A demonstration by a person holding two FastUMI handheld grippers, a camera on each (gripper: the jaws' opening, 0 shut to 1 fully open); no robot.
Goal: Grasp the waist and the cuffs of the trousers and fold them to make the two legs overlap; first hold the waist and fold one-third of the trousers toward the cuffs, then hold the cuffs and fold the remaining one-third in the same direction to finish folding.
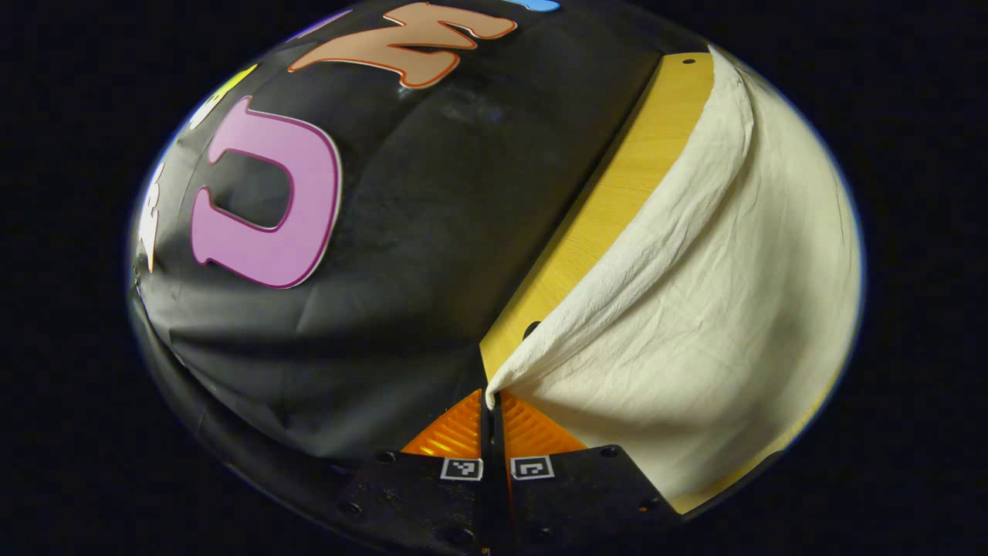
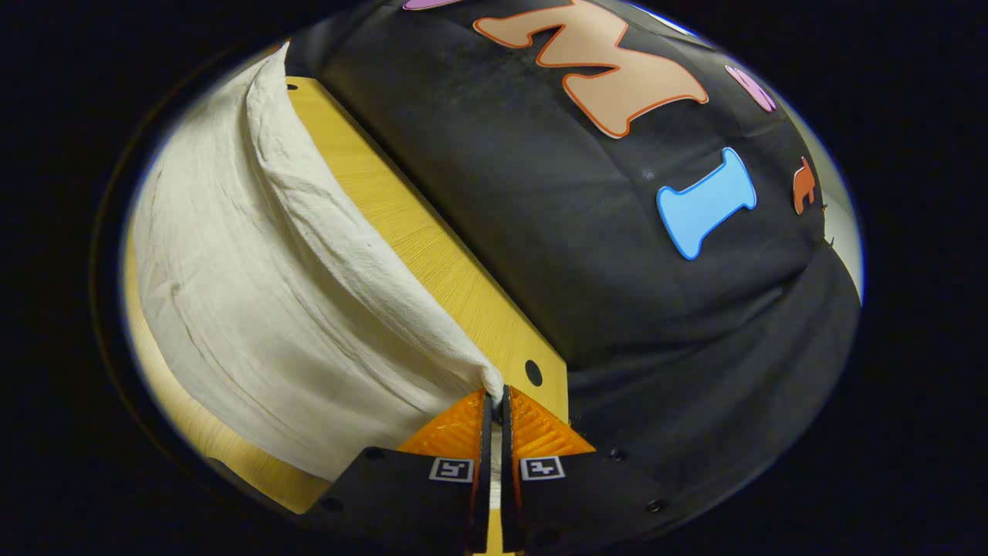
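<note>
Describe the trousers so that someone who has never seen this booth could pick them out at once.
Start from the yellow wooden table that runs along the black cloth wall. The trousers are the one big sheet of wrinkled cream-white cloth that lies over it. One edge is lifted off the wood, pinched at one end by the left tongs and at the other by the right tongs.

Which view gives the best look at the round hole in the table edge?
The right gripper view: the hole sits fully exposed in the wooden table, just beside the right gripper, which pinches the trousers. In the left gripper view a similar hole is half hidden behind the cloth.
</note>
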